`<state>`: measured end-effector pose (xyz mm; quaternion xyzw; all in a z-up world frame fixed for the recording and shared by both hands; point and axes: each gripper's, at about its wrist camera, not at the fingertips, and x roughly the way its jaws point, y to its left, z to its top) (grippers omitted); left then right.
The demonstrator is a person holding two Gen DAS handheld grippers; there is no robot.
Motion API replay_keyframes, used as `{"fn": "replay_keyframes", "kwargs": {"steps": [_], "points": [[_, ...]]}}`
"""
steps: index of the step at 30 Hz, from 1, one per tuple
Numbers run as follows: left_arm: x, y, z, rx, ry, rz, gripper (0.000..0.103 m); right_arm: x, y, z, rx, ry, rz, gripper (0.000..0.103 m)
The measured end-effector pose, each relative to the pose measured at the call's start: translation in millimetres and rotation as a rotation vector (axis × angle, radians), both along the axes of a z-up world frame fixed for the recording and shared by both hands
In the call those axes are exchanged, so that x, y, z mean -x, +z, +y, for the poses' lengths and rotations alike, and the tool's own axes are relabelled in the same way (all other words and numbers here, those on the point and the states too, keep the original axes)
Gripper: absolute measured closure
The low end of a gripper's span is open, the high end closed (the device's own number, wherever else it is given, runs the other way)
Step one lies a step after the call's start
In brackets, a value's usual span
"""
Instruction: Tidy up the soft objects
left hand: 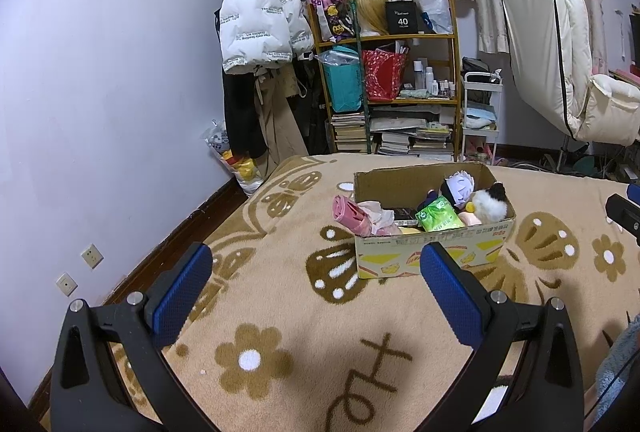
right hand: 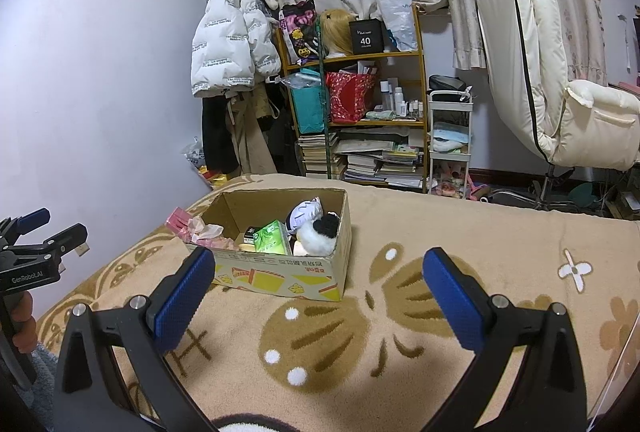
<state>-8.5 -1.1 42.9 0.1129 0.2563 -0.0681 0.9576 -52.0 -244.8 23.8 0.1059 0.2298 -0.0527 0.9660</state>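
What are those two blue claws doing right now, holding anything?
Left gripper: open, holding nothing, above the blanket.
Right gripper: open, holding nothing, short of the cardboard box.

blanket (left hand: 304, 312): fleecy matt cloth | box (right hand: 280, 278): matt brown cardboard (printed front) | tissue pack (right hand: 271, 242): glossy green plastic wrap | plush toy (right hand: 318, 234): fluffy white-and-black pile | left gripper (left hand: 316, 296) pads (left hand: 182, 294): blue, rough dimpled rubber-like; frame matt black plastic, shiny metal pins
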Motion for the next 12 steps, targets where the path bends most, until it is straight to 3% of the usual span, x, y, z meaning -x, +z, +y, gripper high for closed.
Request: {"fn": "replay_keyframes", "kwargs": {"steps": [12], "points": [[0.2, -4.0, 2.0, 0.000, -0.002, 0.005, 0.000, 0.0, 0.3, -0.8, 0.001, 0.001, 0.000, 0.000]]}}
